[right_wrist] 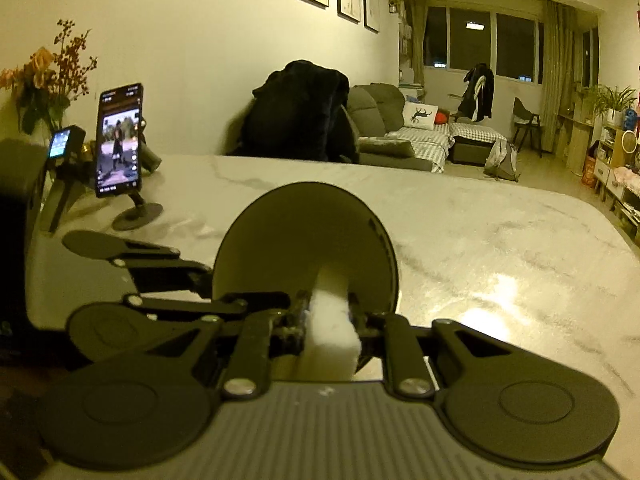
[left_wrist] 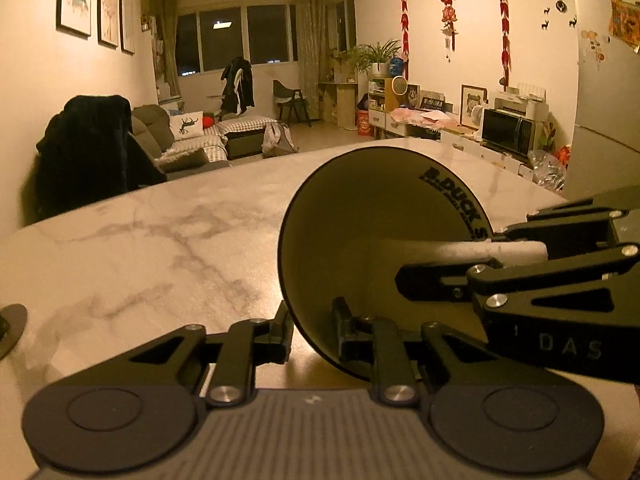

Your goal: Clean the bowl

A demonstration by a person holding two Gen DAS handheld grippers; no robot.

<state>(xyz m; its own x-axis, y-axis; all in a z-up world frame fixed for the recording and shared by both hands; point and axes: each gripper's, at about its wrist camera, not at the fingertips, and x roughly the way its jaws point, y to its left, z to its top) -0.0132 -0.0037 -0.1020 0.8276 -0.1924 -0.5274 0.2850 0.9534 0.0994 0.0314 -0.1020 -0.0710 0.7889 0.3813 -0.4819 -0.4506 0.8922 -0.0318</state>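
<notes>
Bowl (left_wrist: pixel 372 240) is tipped up on its side over the marble tabletop (left_wrist: pixel 140 248), open mouth facing both cameras. Left gripper (left_wrist: pixel 312 330) has its jaws nearly closed, pinching the lower rim, one finger outside the wall and one inside. Right gripper (right_wrist: pixel 328 316) is clamped tight on a white sponge block (right_wrist: pixel 330 336), whose far end reaches into the bowl's interior; in the left wrist view the sponge (left_wrist: pixel 460 250) enters from the right and lies against the inner wall.

Risks, as judged from here:
- The hold is on a thin rim only, at one spot. Sideways scrubbing pressure from the sponge could lever the bowl around that pinch and twist it loose; it would then drop onto the tabletop and could roll.
- The sponge is soft and sticks out well past the jaws. Pushing hard may fold it, bringing the right gripper's hard fingers against the bowl wall.
- The two grippers work close together; a wide sweep could knock one into the other.
- A phone on a stand (right_wrist: pixel 120 140) stands well apart to the left, out of likely reach.
</notes>
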